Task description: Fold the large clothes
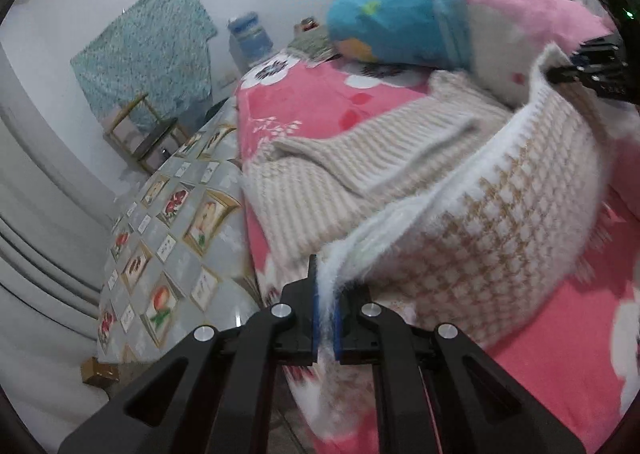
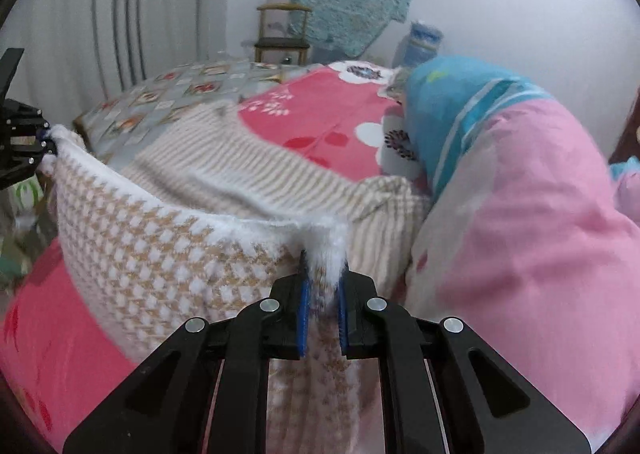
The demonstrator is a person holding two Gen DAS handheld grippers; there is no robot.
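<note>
So you've got both claws clamped on the same fuzzy white hem of the sweater [image 1: 460, 222]: the left gripper [image 1: 328, 314] has its blue pads pinched nearly together with the white trim squeezed between them, and the right gripper [image 2: 323, 306] is doing the same at the other end. That hem is the whole story here. It runs as one long edge from claw to claw, sagging a bit in the middle, so its long axis goes straight across between your hands, and neither hand is really nearer: each is already on its own corner. From either claw, the rest of the sweater lies ahead and below, with the checked beige-and-white part hanging under the hem and the ribbed part flat on the pink floral blanket [image 1: 312, 94] further out. So I'd say the fold goes forward, away from you, carrying the hem over the ribbed part. Watch the big blue and pink pillow [image 2: 520, 182] though: it sits just right of the right claw and ahead of it, pressed up against the sweater's far side, so that end has less room. Both views are a bit blurry.
</note>
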